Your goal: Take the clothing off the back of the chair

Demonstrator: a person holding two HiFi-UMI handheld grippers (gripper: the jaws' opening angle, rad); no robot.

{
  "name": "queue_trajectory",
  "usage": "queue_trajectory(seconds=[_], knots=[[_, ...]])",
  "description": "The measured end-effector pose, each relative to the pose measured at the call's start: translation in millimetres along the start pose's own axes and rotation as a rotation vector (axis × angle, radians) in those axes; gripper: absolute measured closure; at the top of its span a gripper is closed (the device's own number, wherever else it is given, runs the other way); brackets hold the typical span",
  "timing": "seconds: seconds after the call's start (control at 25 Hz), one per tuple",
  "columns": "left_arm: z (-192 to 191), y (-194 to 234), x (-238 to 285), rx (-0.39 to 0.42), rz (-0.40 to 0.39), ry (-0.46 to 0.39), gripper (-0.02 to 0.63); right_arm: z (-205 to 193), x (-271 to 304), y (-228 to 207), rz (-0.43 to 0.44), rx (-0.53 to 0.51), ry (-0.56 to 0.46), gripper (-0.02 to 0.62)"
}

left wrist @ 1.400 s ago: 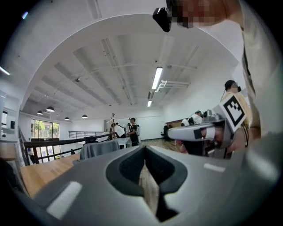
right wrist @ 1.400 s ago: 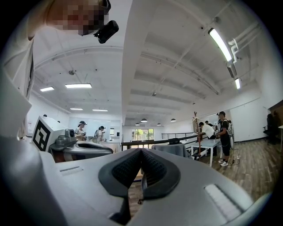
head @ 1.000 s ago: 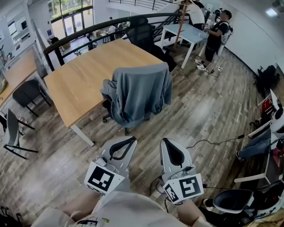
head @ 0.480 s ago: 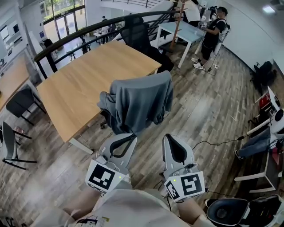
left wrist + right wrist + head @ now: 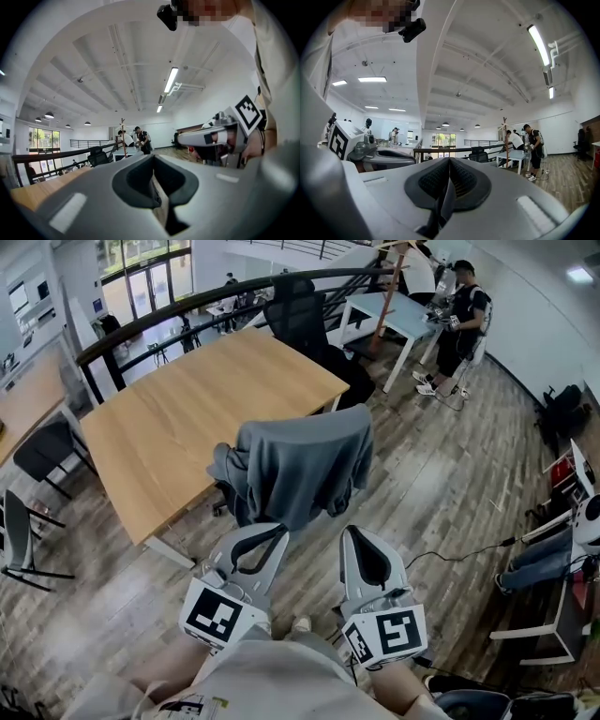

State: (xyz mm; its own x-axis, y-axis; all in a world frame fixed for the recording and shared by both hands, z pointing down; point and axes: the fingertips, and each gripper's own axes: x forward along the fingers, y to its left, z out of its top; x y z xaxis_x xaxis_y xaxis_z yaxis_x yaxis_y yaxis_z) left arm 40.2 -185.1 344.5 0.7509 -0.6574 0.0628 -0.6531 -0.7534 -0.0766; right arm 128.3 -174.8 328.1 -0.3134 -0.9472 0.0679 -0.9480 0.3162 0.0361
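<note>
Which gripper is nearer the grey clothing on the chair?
Left, slightly. The left gripper sits just under the hem of the grey clothing; the right gripper is below its right corner, a little apart.

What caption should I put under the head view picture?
Shut, empty left gripper and right gripper face the grey clothing draped over the chair back, beside a wooden table.

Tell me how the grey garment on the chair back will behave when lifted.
The grey garment is probably floppy: it hangs in folds over the chair back. It looks thick, so perhaps fairly heavy. The chair seems to have casters, so tugging may roll it.
</note>
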Motion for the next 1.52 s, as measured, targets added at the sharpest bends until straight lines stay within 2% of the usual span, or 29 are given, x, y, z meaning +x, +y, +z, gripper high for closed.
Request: queue_trajectory(seconds=[0.32, 0.6, 0.72, 0.76, 0.84, 0.92, 1.0, 1.16, 1.24, 1.4, 1.52], knots=[[5, -3, 21, -0.004, 0.067, 0.012, 0.603, 1, 6, -24, 0.060, 0.027, -0.015, 0.592], [5, -6, 38, 0.004, 0.103, 0.016, 0.603, -1, 9, -54, 0.062, 0.044, -0.029, 0.586], [3, 2, 45, -0.001, 0.146, 0.023, 0.601, 0, 15, -70, 0.060, 0.042, -0.039, 0.570], [3, 6, 47, -0.007, 0.167, 0.023, 0.595, 0, 18, -76, 0.061, 0.040, -0.040, 0.560], [3, 17, 50, -0.024, 0.208, 0.020, 0.527, 0, 25, -86, 0.068, 0.026, -0.037, 0.526], [4, 30, 54, -0.020, 0.238, 0.023, 0.517, 1, 33, -95, 0.077, -0.002, -0.028, 0.481], [2, 43, 60, -0.003, 0.263, 0.036, 0.483, 2, 42, -104, 0.085, -0.030, -0.020, 0.425], [-10, 70, 74, 0.040, 0.312, 0.051, 0.425, -6, 65, -123, 0.103, -0.061, 0.002, 0.353], [-16, 84, 80, 0.024, 0.333, 0.054, 0.410, -12, 77, -132, 0.099, -0.078, 0.010, 0.305], [-35, 106, 94, 0.008, 0.365, 0.091, 0.385, -32, 103, -151, 0.098, -0.094, 0.040, 0.272], [-58, 116, 107, 0.004, 0.375, 0.130, 0.370, -56, 123, -164, 0.120, -0.029, 0.067, 0.252]])
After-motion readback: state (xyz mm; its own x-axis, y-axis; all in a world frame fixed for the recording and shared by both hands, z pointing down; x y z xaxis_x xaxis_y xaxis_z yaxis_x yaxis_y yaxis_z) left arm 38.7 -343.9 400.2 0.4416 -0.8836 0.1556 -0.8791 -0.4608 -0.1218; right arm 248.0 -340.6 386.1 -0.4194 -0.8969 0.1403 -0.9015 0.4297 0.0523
